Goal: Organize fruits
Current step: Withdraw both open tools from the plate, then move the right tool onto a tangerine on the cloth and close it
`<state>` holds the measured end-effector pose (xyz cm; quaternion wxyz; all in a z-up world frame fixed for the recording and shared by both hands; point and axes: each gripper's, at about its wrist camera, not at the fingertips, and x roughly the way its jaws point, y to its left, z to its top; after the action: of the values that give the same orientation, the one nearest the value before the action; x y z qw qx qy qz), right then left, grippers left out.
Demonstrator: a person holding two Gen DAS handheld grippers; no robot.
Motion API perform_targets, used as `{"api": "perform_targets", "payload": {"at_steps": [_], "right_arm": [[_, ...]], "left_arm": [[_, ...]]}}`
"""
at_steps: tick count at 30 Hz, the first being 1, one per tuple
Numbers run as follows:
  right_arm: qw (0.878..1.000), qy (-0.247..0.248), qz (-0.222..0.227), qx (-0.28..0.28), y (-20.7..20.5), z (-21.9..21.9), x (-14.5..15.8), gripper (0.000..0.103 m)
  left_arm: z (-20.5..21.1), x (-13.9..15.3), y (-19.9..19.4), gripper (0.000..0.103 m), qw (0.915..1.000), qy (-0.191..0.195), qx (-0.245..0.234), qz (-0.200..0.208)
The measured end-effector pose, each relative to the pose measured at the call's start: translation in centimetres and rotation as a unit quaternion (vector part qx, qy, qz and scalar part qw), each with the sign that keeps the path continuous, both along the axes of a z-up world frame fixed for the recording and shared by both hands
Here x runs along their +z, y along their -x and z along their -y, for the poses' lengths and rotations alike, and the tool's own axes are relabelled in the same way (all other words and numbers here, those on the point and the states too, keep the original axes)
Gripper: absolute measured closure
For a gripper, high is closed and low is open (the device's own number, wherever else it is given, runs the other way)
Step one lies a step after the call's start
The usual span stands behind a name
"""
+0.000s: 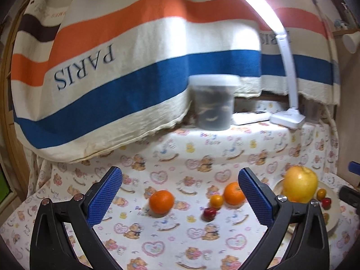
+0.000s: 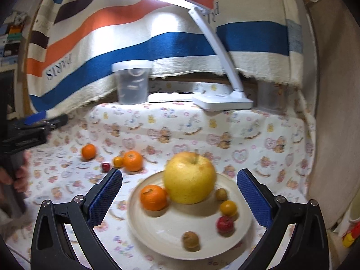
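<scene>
While both grippers gape empty, plate holding 6 fruits, 4 outside

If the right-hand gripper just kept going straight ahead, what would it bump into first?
Most likely the big yellow apple on the cream ceramic plate. It sits almost centred between the open blue-padded right gripper, whose jaws hold nothing. Depth is hard to judge; angled lower, it might meet the plate first.

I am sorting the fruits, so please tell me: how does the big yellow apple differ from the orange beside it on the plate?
The yellow apple is much bigger than the orange. The apple is pale yellow with a stem dimple; the orange is deep orange. Both are round and rest on the cream plate, apparently touching.
</scene>
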<state>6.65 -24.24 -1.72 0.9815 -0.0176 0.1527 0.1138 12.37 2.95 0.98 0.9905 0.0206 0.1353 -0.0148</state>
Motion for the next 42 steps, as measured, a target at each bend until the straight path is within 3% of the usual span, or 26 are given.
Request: {"api": "perform_targets", "payload": {"at_steps": [3,6,9,15,20,22,30,33,37,42], "right_arm": [[1.0,0.011,0.006,-0.003,0.2,-0.8,0.4,0.0],[1.0,0.012,0.001,-0.012,0.0,-1.8,0.8,0.0],[1.0,-0.003,-0.021,-0.013,-0.9,-2.8,1.4,0.0],[0.999,-0.002,-0.045,-0.009,-3.4,-7.4,3.1,0.001],[0.997,0.002,-0.077,-0.004,-6.4,-11.3,3.3,0.006],[0.996,0.001,-0.091,-0.011,-7.8,-12.3,2.9,0.012],[0.982,0.01,-0.178,-0.057,-14.7,-14.4,0.0,0.017],[0.979,0.009,-0.196,-0.062,-16.4,-14.4,-1.3,0.023],[0.973,-0.006,-0.224,-0.055,-18.2,-13.8,-2.9,0.035],[0.971,-0.006,-0.236,-0.035,-19.2,-13.5,-4.2,0.036]], "left_arm": [[-1.8,-0.2,-1.0,0.001,0.9998,0.014,0.012,-0.01],[-4.0,0.0,-2.1,0.001,0.9976,0.055,0.006,-0.041],[-6.0,0.5,-2.1,0.001,0.9956,0.082,0.022,-0.04],[-7.7,0.8,-2.2,0.001,0.9951,0.086,0.035,-0.034],[-8.8,0.1,-3.2,0.001,0.9927,0.099,0.043,-0.054],[-9.3,-0.3,-3.7,0.001,0.9914,0.103,0.052,-0.062],[-11.0,-1.7,-4.8,0.001,0.9855,0.124,0.08,-0.085],[-11.2,-2.1,-5.1,0.001,0.9845,0.125,0.082,-0.092],[-11.1,-2.5,-5.3,0.001,0.9844,0.12,0.085,-0.098],[-10.5,-2.9,-5.5,0.001,0.9857,0.106,0.082,-0.102]]}}
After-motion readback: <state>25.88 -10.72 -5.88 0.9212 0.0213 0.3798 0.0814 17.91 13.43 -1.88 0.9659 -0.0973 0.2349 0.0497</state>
